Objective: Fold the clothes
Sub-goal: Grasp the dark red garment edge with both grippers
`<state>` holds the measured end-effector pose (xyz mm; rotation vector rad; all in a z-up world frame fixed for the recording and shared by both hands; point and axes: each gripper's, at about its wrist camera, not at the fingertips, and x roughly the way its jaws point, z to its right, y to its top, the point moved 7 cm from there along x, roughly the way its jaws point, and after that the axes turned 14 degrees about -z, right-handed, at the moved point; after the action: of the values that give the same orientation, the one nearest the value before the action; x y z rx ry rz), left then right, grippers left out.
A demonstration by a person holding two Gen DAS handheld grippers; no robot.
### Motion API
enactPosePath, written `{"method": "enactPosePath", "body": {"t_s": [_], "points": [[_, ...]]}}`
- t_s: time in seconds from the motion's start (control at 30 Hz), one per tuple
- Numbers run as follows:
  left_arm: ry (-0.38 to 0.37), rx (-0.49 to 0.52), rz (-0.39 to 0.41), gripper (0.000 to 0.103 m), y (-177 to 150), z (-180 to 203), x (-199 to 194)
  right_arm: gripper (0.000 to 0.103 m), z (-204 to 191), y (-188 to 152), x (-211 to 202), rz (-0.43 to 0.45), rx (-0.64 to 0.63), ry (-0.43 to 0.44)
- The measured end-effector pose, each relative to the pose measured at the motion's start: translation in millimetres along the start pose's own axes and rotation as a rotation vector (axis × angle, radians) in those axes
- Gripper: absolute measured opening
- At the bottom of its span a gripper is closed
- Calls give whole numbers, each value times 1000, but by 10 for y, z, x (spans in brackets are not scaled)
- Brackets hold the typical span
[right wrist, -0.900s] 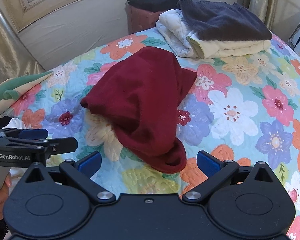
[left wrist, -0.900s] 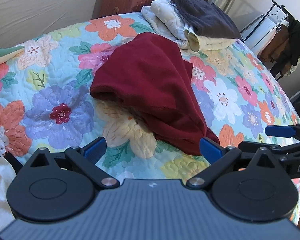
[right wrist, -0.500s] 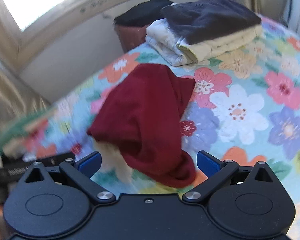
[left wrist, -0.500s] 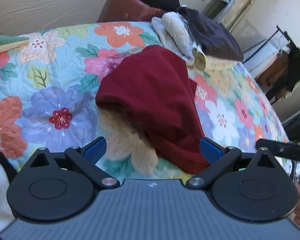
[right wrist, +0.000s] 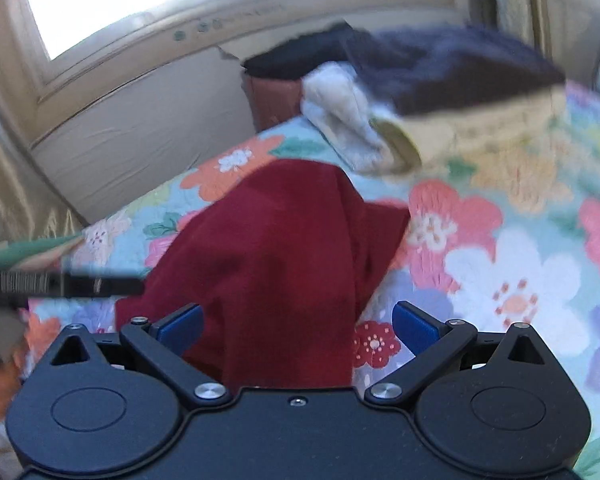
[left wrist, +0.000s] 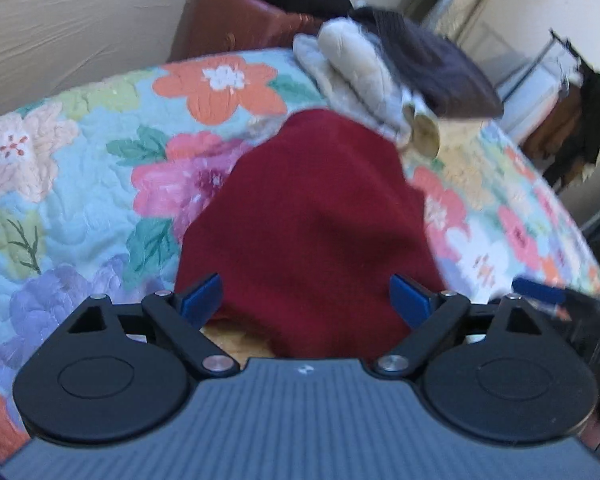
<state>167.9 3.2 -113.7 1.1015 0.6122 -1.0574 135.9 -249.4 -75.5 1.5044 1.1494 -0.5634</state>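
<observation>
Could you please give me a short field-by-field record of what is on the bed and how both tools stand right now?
surface: floral quilt on a bed
garment to fold: dark red garment, crumpled in a heap, not yet folded
folded stack: pale, cream and dark clothes piled at the far end of the quilt, blurred
left tool: open, fingers either side of the red garment's near edge, gripping nothing
right tool: open, over the near edge of the same garment, gripping nothing
behind the bed: brown case with black cloth on top
</observation>
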Motion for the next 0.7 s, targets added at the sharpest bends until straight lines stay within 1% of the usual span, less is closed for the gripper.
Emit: {"method": "enactPosePath", "body": {"t_s": [0.03,0.1,0.17,0.23,0.27,0.3,0.33,0.37,0.47,0.53,0.57,0.6,0.63,0.67,0.7], "points": [[9,30,1,91,-37,-7,59,102,108,21,65,-19,37,45],[60,73,52,92,-88,-26,133,102,325,15,165,-46,111,111],[1,81,75,93,-74,-3,220,102,555,-34,331,-87,219,188],[-85,27,65,95,-35,-45,299,102,715,-77,511,-137,331,292],[-103,-5,61,96,-26,-96,350,102,771,-79,616,-155,388,345],[-118,-37,56,99,-19,-149,401,102,794,-87,695,-164,426,385],[-113,-61,55,101,-6,-177,446,102,815,-94,772,-173,463,425],[-99,-90,35,101,-1,-238,510,102,809,-90,828,-184,479,447],[-114,-118,-26,103,-25,-341,689,102,738,-26,953,-210,461,468],[-130,-124,-33,103,-59,-375,787,101,682,41,1006,-219,429,473],[-132,-116,-15,103,-87,-380,831,98,654,74,1033,-224,414,476],[-129,-97,8,103,-107,-373,862,92,623,101,1068,-227,389,455],[-116,-71,27,103,-127,-354,888,89,591,127,1104,-229,363,434],[-94,-55,38,103,-145,-325,907,84,560,153,1140,-232,337,412],[-76,-43,32,103,-139,-299,913,75,520,177,1136,-226,304,397]]}}
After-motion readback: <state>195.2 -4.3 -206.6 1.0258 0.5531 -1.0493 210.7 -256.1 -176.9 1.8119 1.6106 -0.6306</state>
